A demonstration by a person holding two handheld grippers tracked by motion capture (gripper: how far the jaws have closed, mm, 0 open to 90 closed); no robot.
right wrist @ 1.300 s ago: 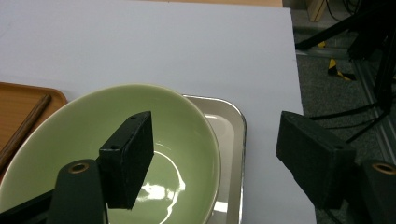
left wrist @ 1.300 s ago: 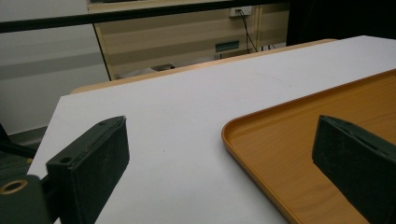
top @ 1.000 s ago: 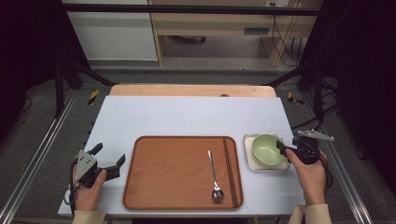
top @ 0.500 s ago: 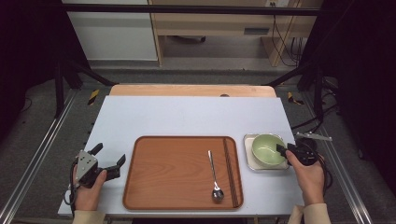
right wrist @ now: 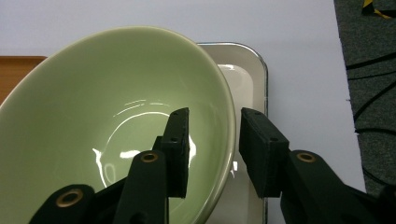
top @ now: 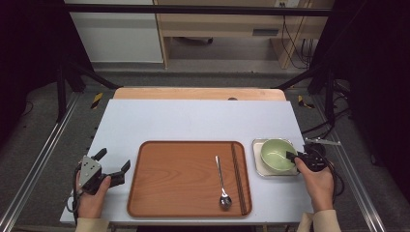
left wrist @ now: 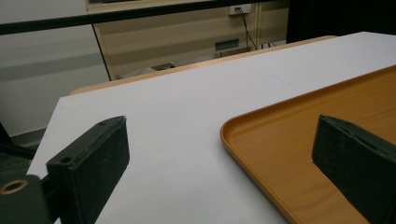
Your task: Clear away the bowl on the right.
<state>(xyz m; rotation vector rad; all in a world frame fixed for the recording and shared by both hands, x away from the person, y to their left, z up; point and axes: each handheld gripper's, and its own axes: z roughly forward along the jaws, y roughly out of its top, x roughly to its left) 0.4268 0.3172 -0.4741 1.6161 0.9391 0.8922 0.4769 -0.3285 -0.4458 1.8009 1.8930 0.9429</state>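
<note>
Your right gripper (right wrist: pixel 212 149) straddles the bowl (right wrist: pixel 93 116) rim, one jaw inside, one outside; the jaws have just been closing, with a gap still visible at the outer jaw. The bowl sits on the dish (right wrist: pixel 247 79), table edge just beyond. Your left gripper (left wrist: pixel 219 168) stands wide open, empty, over the tray (left wrist: pixel 299 154) corner, bare table (left wrist: pixel 187 107) ahead.

we note broad bare table (top: pixel 193 121) behind the wooden tray (top: pixel 179 179), open for a pass from either side. the tray's raised rim (left wrist: pixel 243 149) borders the left gripper (top: pixel 107 166), and a spoon (top: pixel 221 181) lies on its right part. the right gripper (right wrist: pixel 212 140) straddles the green bowl (right wrist: pixel 93 116) wall, jaws just closing, the metal dish (right wrist: pixel 247 79) edge close beside.
</note>
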